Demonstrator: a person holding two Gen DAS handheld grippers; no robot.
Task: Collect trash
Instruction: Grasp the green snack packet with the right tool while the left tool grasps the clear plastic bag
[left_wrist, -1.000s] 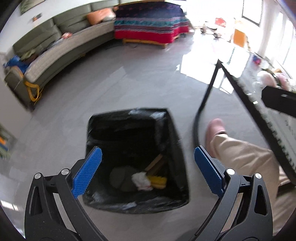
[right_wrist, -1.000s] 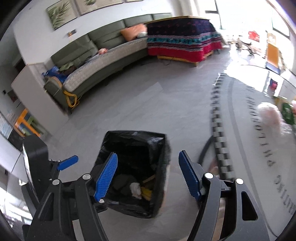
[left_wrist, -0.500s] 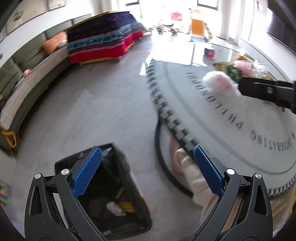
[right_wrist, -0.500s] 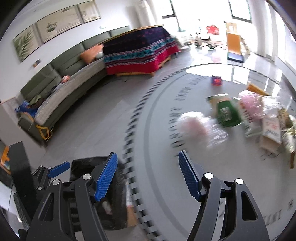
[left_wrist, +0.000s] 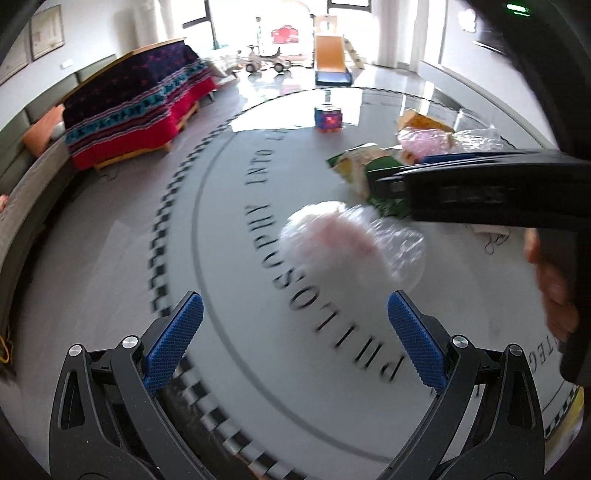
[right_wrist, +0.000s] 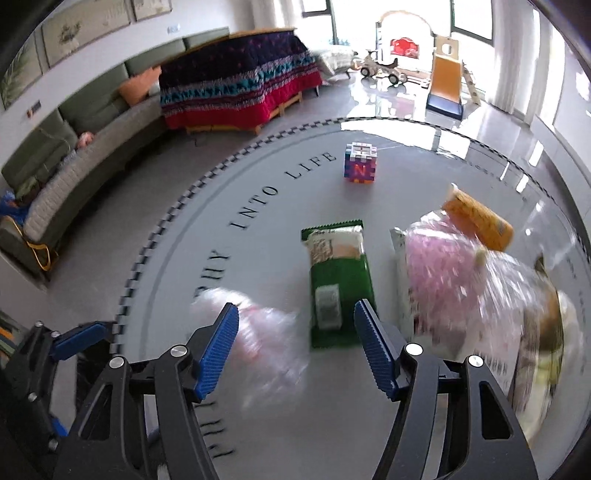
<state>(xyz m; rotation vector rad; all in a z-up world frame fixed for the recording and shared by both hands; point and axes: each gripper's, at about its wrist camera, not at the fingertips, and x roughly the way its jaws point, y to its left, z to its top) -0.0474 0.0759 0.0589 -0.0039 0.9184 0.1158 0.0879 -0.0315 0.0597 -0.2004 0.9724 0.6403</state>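
A crumpled clear plastic bag with pink inside (left_wrist: 343, 240) lies on the round grey table (left_wrist: 258, 295), also in the right wrist view (right_wrist: 266, 332). My left gripper (left_wrist: 295, 339) is open and empty, a short way in front of the bag. My right gripper (right_wrist: 295, 347) is open and empty, hovering just above the bag and a green snack packet (right_wrist: 338, 280). A second pink-and-clear bag (right_wrist: 450, 273), an orange packet (right_wrist: 478, 221) and more wrappers (right_wrist: 539, 343) lie to the right. The right gripper's body (left_wrist: 480, 192) crosses the left view.
A coloured block cube (right_wrist: 360, 168) stands further back on the table. The table's checkered rim (right_wrist: 147, 258) runs to the left. Beyond are a green sofa (right_wrist: 74, 147), a bed with a patterned red blanket (right_wrist: 240, 85) and a child's slide (right_wrist: 447, 81).
Both grippers have swung from over the black-lined trash bin up and right to the table. The bin has left the left view; the trash on the table now fills both views.
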